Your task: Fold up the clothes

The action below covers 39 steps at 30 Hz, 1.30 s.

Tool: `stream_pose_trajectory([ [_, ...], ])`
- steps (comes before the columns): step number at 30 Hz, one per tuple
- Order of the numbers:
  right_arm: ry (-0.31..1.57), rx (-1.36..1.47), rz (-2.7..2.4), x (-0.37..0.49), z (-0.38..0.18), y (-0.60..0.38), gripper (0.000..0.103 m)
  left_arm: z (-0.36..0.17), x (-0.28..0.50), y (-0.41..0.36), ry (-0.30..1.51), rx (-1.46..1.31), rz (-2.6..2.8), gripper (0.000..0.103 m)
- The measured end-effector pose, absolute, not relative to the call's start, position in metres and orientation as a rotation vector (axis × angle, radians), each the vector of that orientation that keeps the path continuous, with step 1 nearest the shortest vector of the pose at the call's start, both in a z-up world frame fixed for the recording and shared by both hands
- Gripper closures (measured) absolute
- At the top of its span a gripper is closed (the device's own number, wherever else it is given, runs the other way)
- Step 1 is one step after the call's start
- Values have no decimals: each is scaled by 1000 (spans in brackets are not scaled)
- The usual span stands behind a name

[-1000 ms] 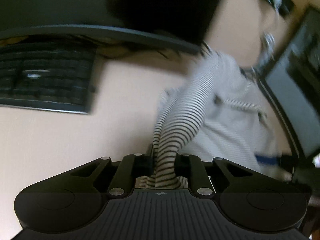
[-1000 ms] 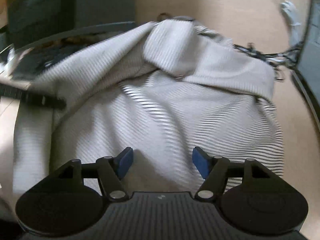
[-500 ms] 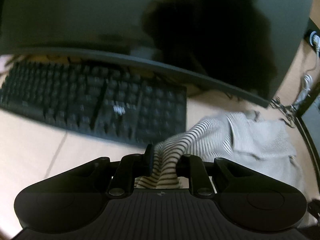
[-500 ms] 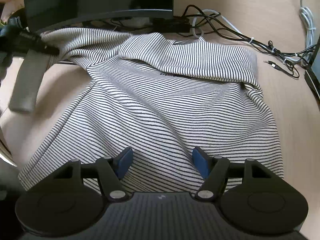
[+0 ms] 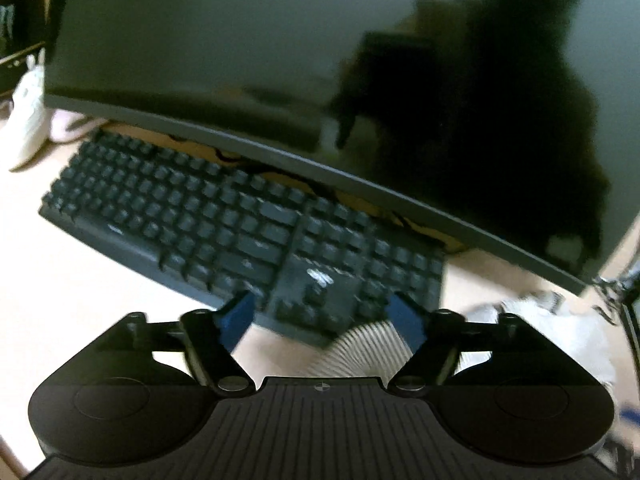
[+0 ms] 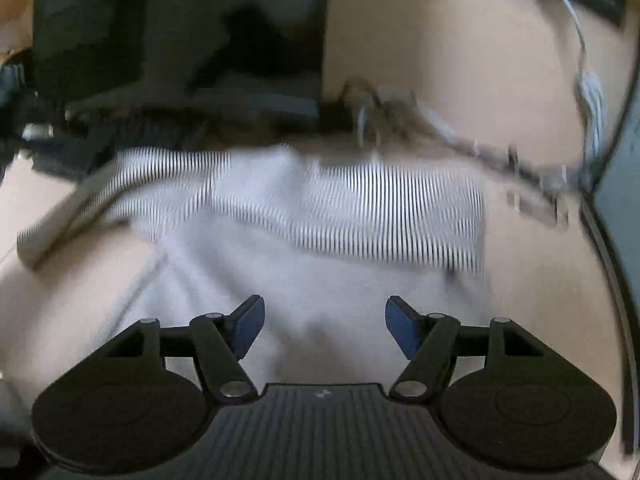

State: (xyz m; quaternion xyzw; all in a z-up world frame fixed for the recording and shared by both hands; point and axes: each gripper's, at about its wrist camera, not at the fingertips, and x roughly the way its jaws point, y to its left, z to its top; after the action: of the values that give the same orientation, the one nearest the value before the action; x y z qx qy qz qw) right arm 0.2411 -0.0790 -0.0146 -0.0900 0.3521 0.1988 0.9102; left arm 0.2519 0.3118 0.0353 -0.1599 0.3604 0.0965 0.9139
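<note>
1. Both tongs stand wide with nothing between their blue pads: the left gripper (image 5: 323, 322) hangs over the near edge of a black keyboard (image 5: 240, 224), and the right gripper (image 6: 325, 326) hangs over pale cloth.
2. Under the left gripper, a strip of the striped shirt (image 5: 366, 348) lies on the desk (image 5: 80, 300) between the two fingers, not pinched by either as far as the blur allows.
3. From the right wrist view the same striped shirt (image 6: 320, 216) spreads across the middle of the desk (image 6: 440, 60), a folded band of it lying crosswise along the far side and a sleeve trailing off toward the left edge.
4. That view is heavily smeared, so the shirt's near part reads only as a grey-white mass beneath the right gripper's fingers.
5. A dark monitor (image 5: 320, 80) stands behind the keyboard, toward the back edge of the desk, its lower bezel hanging over the keyboard's far row.
6. Tangled cables (image 6: 460, 140) lie on the desk just beyond the shirt's far right corner.
7. Some white and pink soft things (image 5: 32, 112) sit at the far left of the desk, too blurred to name.
</note>
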Motion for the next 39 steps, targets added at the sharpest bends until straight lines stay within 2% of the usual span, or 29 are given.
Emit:
stream_pose_trajectory([
  [2, 677, -214, 440, 255, -8, -66, 35, 35, 241, 299, 749, -333, 166, 7],
  [5, 617, -266, 491, 275, -12, -34, 35, 30, 229, 279, 784, -331, 113, 5],
  [10, 596, -448, 537, 304, -51, 18, 35, 20, 209, 249, 844, -313, 43, 3],
  [12, 609, -465, 532, 312, -61, 22, 38, 16, 204, 245, 862, -305, 35, 1],
  [14, 622, -452, 523, 320, -67, 20, 75, 13, 202, 244, 870, -289, 34, 0],
  [15, 626, -424, 508, 323, -63, 14, 88, 11, 201, 243, 873, -279, 35, 0],
  [17, 603, -370, 472, 322, -49, -6, 91, 9, 205, 246, 880, -272, 41, 0],
  [27, 449, -268, -37, 303, 32, -189, 93, -10, 244, 195, 896, -317, -159, 0],
  [34, 428, -399, -220, 283, 40, -230, 92, -16, 258, 144, 882, -279, -300, 0],
  [37, 441, -441, -247, 277, 30, -223, 87, -15, 256, 141, 874, -253, -295, 0],
  [39, 413, -428, -269, 275, 33, -215, 75, -14, 254, 139, 868, -236, -292, 0],
])
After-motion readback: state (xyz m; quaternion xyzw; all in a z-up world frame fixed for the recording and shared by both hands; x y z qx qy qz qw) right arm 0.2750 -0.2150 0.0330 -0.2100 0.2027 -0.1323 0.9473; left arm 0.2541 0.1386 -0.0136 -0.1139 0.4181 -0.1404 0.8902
